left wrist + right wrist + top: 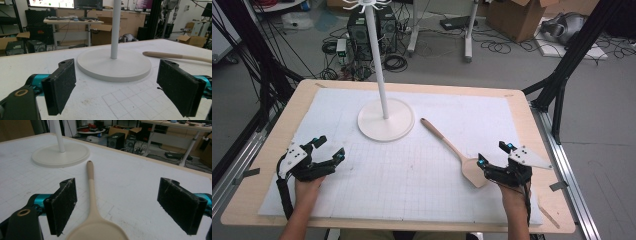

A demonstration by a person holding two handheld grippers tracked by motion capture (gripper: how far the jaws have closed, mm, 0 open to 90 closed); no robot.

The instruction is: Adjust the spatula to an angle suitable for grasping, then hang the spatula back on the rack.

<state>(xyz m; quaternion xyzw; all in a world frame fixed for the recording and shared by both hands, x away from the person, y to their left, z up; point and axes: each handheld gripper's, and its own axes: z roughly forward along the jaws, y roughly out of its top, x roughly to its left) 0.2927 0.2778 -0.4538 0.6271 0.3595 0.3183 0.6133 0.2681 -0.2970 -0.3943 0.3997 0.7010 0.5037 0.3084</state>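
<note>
The right gripper (495, 154) hovered with its fingers (62, 206) wide apart over the blade of the spatula (453, 150), which lay flat on the bench (522, 112), its handle running away from the fingers. The left gripper (328, 148) was also spread, gripping nothing, the stand (113, 63) just ahead of it.

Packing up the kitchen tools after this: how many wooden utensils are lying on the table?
1. A single wooden spatula lies on the white mat, right of the stand's round base, its blade just ahead of the open right gripper. Nothing seems hidden.
</note>
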